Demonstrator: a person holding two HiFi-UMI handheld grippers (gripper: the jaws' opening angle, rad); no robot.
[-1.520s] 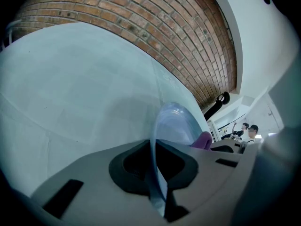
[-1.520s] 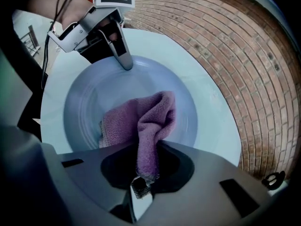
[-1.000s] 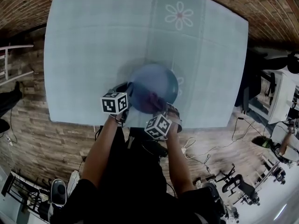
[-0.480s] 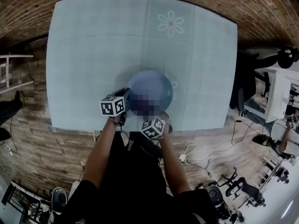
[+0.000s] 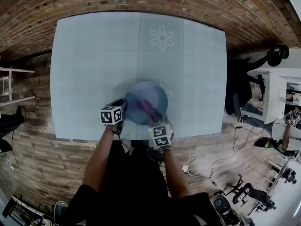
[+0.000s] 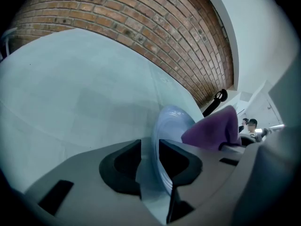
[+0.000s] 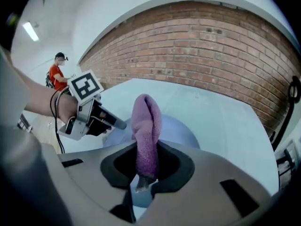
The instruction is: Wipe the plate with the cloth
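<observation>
currently the left gripper (image 6: 149, 155) has its jaws pressed onto the rim of the blue plate (image 5: 142, 94). the rim runs edge-on between the two pads in the left gripper view. the plate sits over the near middle part of the pale table (image 5: 94, 55), close to the person's body. whether its far rim rests on the table or the plate is carried clear cannot be told.

the right gripper (image 7: 143, 172) has its jaws pinching a folded purple cloth (image 7: 146, 119). the fold stands up beyond the jaw tips and lies against the plate's face on the side nearest the person.

assessment: wiping appears to be under way. coverage of the plate cannot be judged from these views.

recommendations for the stroke:
- hold the rim pinch firm, since the plate is gripped at one point only and wiping pressure will tend to pivot it about that point.
- press with the free fold of cloth, not the jaw tips, so no hard part scrapes the surface.
- sweep in arcs from the centre towards the far rim, away from the left gripper.
- the cloth is held by a narrow bite, so moderate pressure should stop it dragging out.
</observation>
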